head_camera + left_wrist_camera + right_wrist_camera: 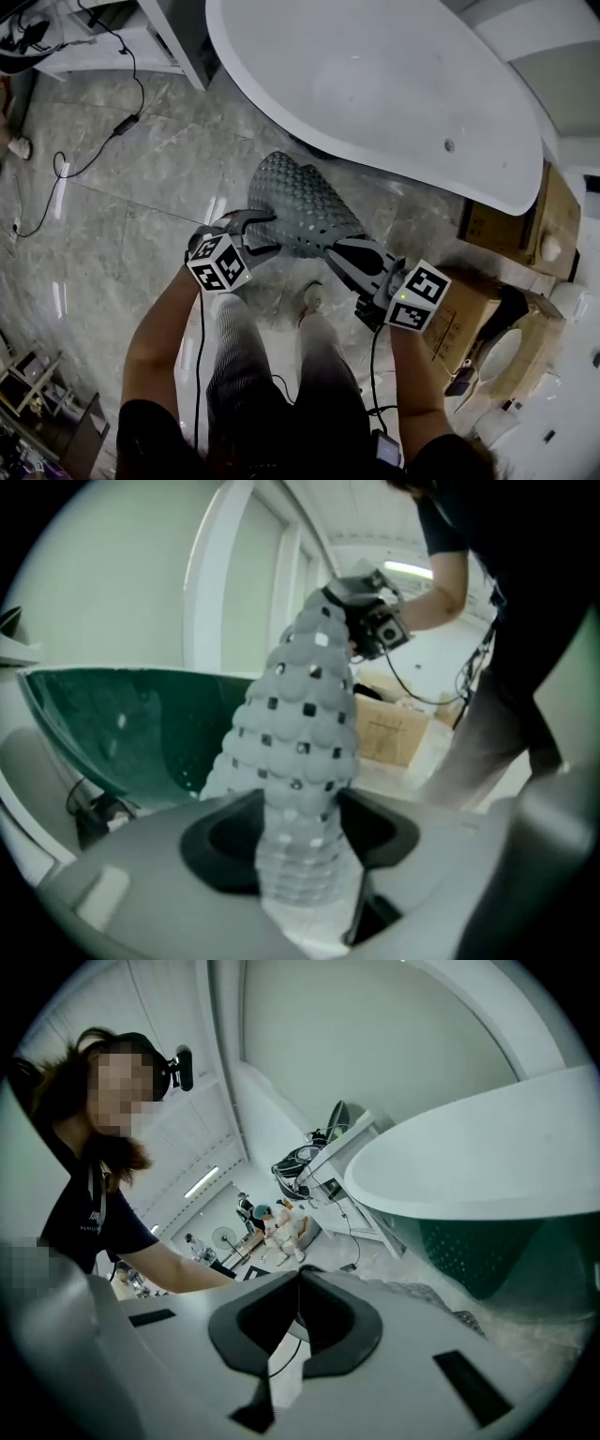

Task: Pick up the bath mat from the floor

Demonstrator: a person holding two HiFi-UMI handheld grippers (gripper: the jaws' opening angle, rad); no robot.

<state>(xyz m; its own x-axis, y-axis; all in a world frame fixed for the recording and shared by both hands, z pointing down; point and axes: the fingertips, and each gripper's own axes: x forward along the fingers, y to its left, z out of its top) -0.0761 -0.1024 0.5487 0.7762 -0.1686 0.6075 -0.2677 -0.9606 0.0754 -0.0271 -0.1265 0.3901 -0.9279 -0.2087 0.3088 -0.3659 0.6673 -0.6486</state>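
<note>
Forearms (pixel 155 342) and grey trouser legs (pixel 234 375) of the wearer: nearest the head view, low in frame, one arm behind each tool.

1. Left hand-held gripper (pixel 267 232) (pixel 300 808). Jaws stand partly apart and are closed onto the bath mat (pixel 305 714), whose curled, bumpy body fills the gap and touches both pads. Marker cube (pixel 220 262) at its near end. The wide stance is probably because the mat is bunched at this spot rather than lying flat.

2. Right hand-held gripper (pixel 335 249) (pixel 298 1283). Jaws are pressed together with only a dark line between them. A thin edge of the mat appears nipped there: the mat runs right up to the jaw tips in the head view and in the left gripper view. The pinch itself is not sharply shown.

3. Bath mat (pixel 305 202) (pixel 441 1302). Grey and rubbery, studded with domes and small holes. It is slung between the two grippers and arched, with its far end curling toward the bathtub. It is clear of the floor, in front of the wearer's knees. A grip at each side likely keeps the limp sheet from folding and slipping. The pick-up looks all but complete.

4. Floor (pixel 141 178). Grey marbled tiles; a black cable (pixel 94 159) trails at far left.

5. Bathtub (pixel 375 84) (pixel 469 1176). White, on the far side, just beyond the mat.

6. Cardboard boxes (pixel 469 319). On the right, near the tub's end.
</note>
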